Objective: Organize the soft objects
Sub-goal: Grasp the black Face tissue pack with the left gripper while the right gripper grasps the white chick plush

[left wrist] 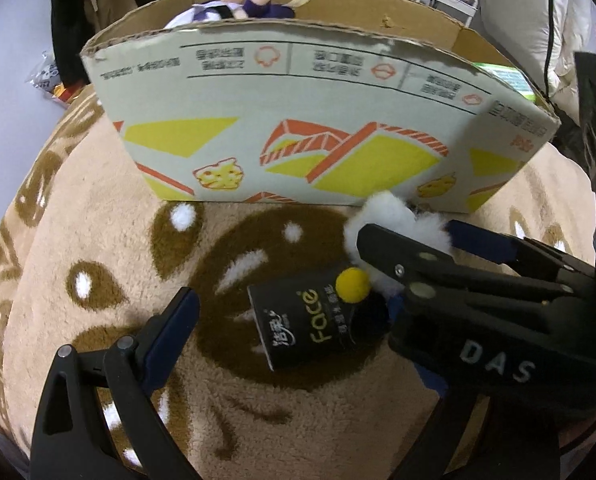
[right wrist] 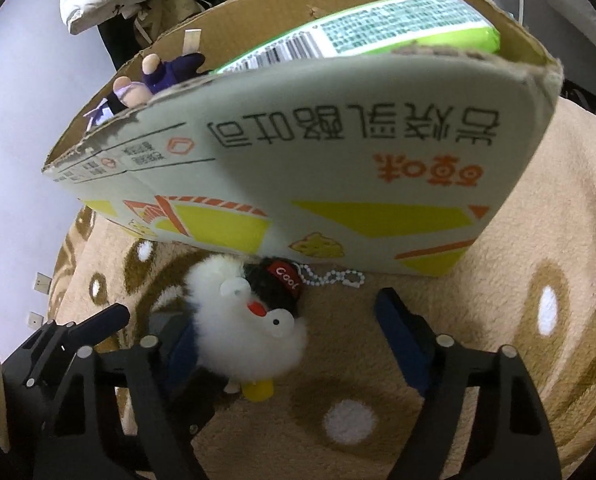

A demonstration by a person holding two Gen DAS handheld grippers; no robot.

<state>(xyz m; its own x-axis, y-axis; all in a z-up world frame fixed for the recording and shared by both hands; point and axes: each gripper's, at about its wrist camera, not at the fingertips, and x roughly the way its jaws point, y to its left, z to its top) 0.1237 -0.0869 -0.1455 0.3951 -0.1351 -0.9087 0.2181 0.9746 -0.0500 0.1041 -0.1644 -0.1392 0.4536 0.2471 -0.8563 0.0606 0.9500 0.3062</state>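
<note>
Both grippers sit low over the shaggy beige rug (right wrist: 517, 264), a deep-pile mat with brown blotches and white dots, right in front of the cardboard box (left wrist: 298, 128). The box is corrugated, its top edge torn ragged, the outer face printed glossy grey with yellow blocks, orange lines and little cheese shapes.

The left gripper (left wrist: 290, 316) has its jaws spread wide, blue padded tips on matte black plastic arms. Between them lies a flat dark tissue pack (left wrist: 298, 328), smooth and shiny, lettered "Face", flat on the rug.

The right gripper (right wrist: 282, 332) also stands with its jaws apart, and the fluffy white plush chick (right wrist: 242, 328) lies between them, close against the left pad, well clear of the right one. It is a round puff of long white fur with a hard red beak, a bead eye, a fuzzy black cap bearing a red "Cool" patch, and stubby yellow feet. A white ball chain (right wrist: 333, 278) trails from its cap towards the foot of the box. In the left view the chick's white fur and a yellow pompom overlap the tissue pack's far corner.

Inside the box, a soft doll (right wrist: 158, 76) with peach limbs and dark purple cloth pokes above the rim, beside a slick green plastic pack (right wrist: 377, 28) with a barcode.
</note>
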